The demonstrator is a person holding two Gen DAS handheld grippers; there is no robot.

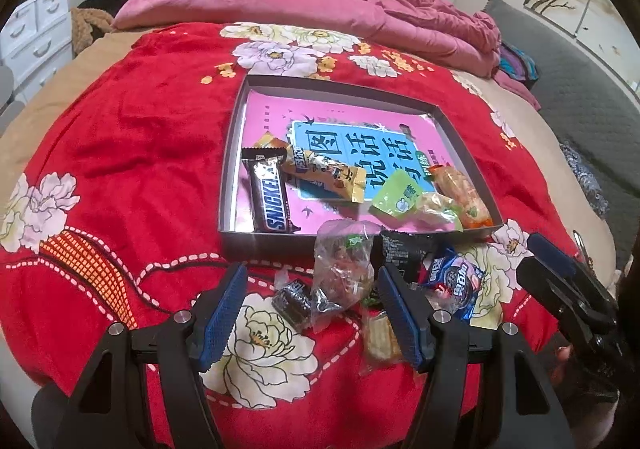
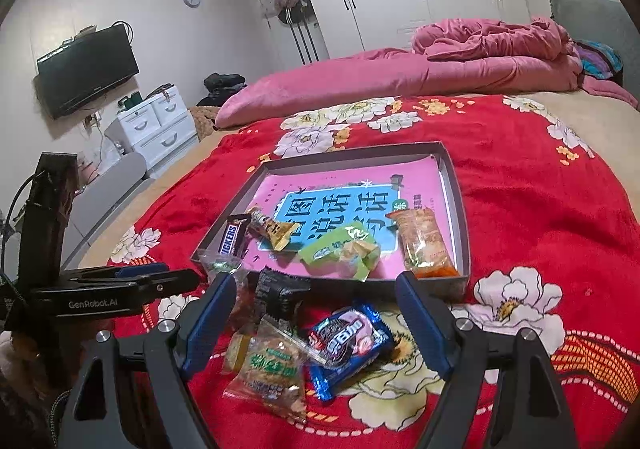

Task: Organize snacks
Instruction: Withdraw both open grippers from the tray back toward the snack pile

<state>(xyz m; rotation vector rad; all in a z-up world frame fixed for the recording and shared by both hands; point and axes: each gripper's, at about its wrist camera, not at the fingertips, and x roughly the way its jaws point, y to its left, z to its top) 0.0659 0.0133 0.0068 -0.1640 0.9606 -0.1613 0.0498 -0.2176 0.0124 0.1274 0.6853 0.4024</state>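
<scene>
Bedding of soft red floral blanket (image 2: 540, 185) underlies the work; above it the right gripper (image 2: 316, 323) and left gripper (image 1: 308, 309) are both held wide open and empty, the blue cookie pack (image 2: 346, 341) lying between the right jaws with the loose snacks, and the box (image 2: 460, 209) at 12 o'clock already loaded. Overlapping wrappers may be pinched together, or pushed into the yielding blanket. Only the left view reveals a small dark candy (image 1: 294, 299); a wall television (image 2: 86, 69) is seen only on the right.
</scene>
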